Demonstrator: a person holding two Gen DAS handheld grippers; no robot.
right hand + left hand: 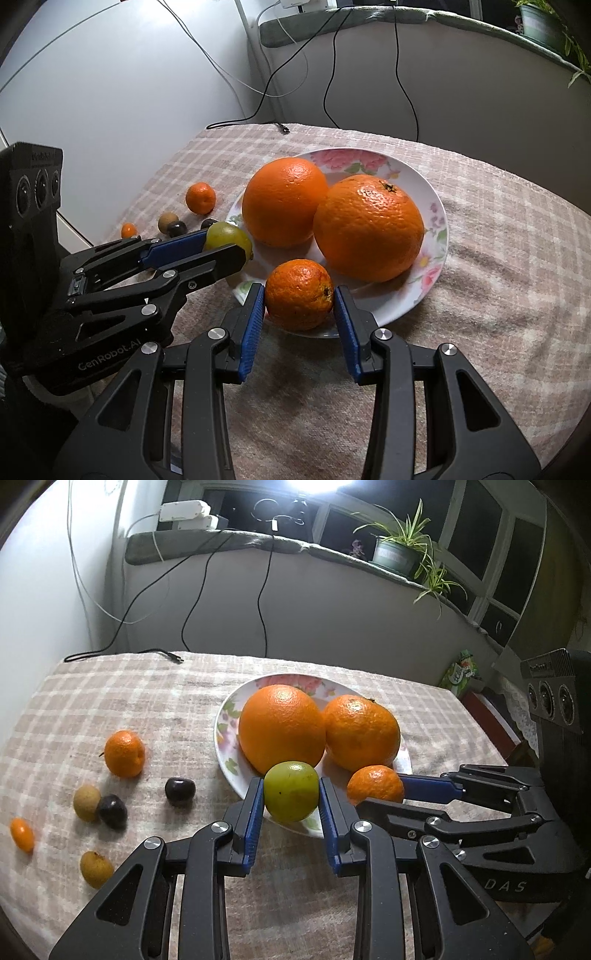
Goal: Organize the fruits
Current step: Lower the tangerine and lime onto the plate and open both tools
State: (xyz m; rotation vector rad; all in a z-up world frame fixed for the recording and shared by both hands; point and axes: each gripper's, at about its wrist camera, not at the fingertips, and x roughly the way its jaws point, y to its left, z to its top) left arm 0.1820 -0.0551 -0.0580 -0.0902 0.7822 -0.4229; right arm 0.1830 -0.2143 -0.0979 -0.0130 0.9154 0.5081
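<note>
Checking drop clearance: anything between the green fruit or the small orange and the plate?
Nothing visible. Left gripper holds the green fruit and right gripper the small orange over the plate's bare near edge.

Left claw point(291, 794) pads clamped on load; right claw point(300, 295) likewise, both side by side.

Beige-and-white checked woven tablecloth point(122, 698) spread across the table. Black cable with plug end point(173, 656) lying at the far edge, trailing up a grey-green stone windowsill point(229, 539). White power adapter point(183, 511) far left, potted green spider plant point(400, 544) far right.
</note>
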